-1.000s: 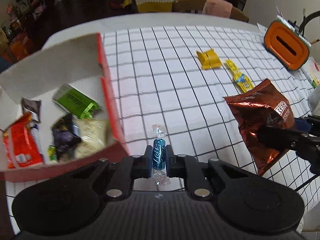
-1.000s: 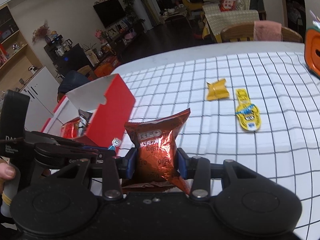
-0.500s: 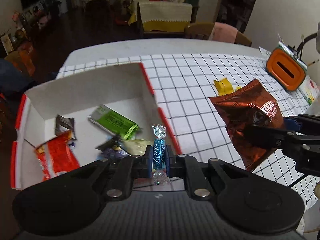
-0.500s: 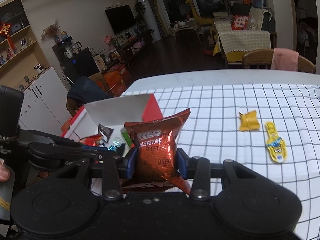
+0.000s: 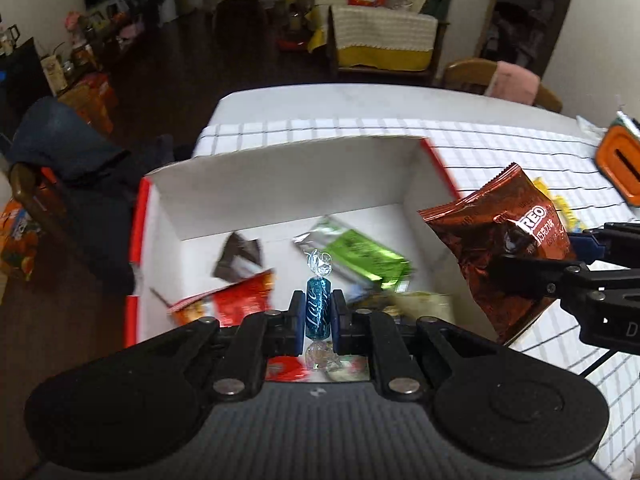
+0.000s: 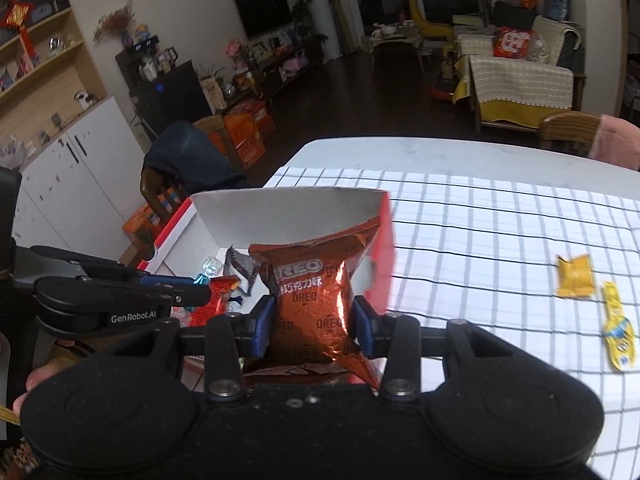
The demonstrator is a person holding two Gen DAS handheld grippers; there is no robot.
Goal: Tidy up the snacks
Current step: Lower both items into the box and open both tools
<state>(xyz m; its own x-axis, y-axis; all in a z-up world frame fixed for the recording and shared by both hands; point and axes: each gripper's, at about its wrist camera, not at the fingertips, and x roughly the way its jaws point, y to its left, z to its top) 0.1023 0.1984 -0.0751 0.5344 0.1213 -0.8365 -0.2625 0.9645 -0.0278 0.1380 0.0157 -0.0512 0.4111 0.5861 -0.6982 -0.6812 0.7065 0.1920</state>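
several snacks already lie in the box [image 5: 280, 184]; two yellow packets [image 6: 575, 282] wait on the checked cloth [image 6: 500, 240]. left gripper [image 5: 318, 316], clamped on a blue candy [image 5: 318, 312], hovers over the box. right gripper [image 6: 312, 328] pinches the oreo bag [image 6: 312, 292] just beside the box's red wall.

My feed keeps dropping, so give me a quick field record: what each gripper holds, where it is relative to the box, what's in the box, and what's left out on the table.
left gripper: shut on blue candy, above the box interior
right gripper: shut on Oreo bag, at the box's right wall
box: red outside, white inside, open top
box contents: green packet, dark wrapper, red packet, others blurred
left on table: yellow wrapper, yellow cartoon packet
table: white grid cloth
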